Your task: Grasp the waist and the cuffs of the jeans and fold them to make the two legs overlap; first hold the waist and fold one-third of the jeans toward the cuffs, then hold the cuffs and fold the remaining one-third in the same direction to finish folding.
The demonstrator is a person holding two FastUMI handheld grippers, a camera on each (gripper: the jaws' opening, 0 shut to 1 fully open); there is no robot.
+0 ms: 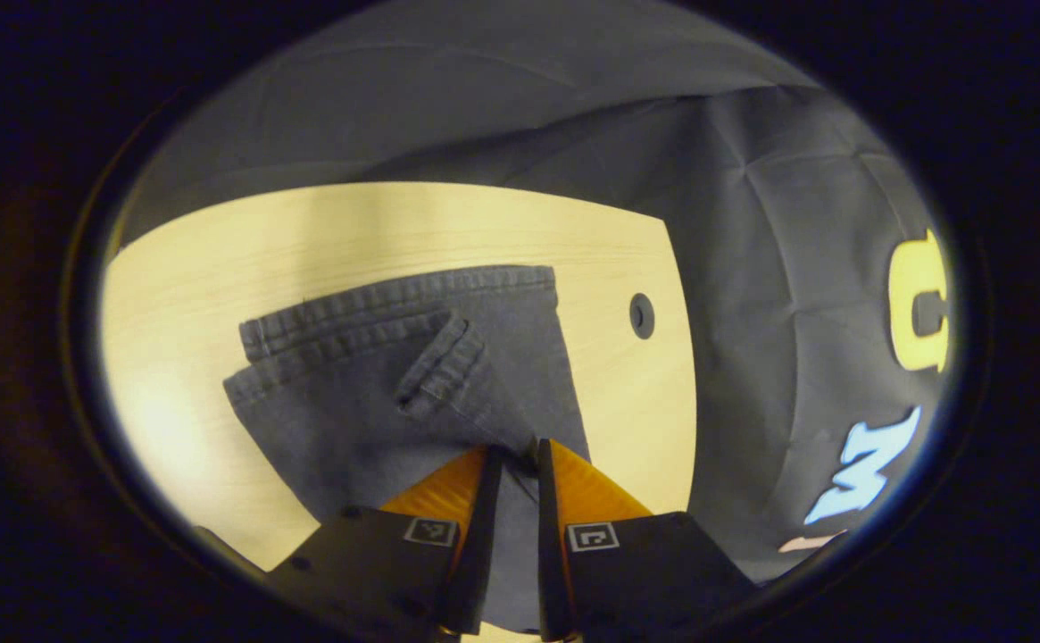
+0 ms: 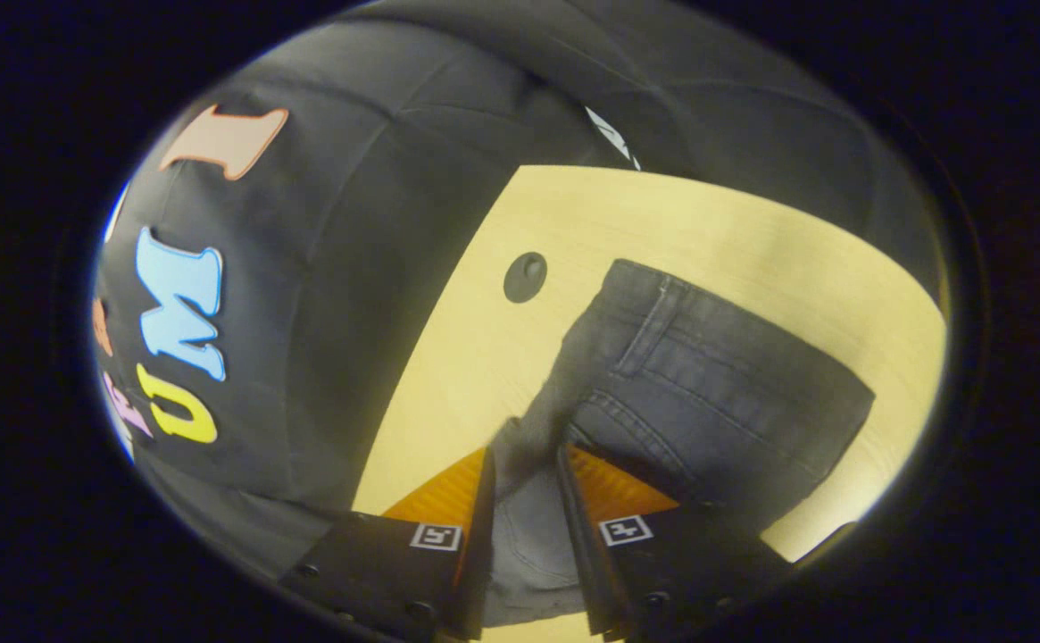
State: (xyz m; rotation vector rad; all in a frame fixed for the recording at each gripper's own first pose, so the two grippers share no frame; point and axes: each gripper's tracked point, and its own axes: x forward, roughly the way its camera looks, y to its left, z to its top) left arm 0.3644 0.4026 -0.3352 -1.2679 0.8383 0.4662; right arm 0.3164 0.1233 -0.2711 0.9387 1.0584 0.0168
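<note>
Two grippers, one pair of jeans, one tabletop. In the left gripper view the left gripper (image 1: pixel 512 464) has both fingers pinched on the dark grey denim of the jeans (image 1: pixel 403 375), whose two hemmed cuffs spread toward 11 o'clock over the pale wooden tabletop (image 1: pixel 216 268). In the right gripper view the right gripper (image 2: pixel 527 473) likewise clamps cloth, stitched waist seams running to 2 o'clock. A round hole (image 2: pixel 525 277) sits at 12 o'clock.

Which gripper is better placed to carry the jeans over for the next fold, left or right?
Neither clearly: the left gripper and the right gripper each pinch denim of the jeans between their fingers, over the table. A two-handed fold looks likeliest.
</note>
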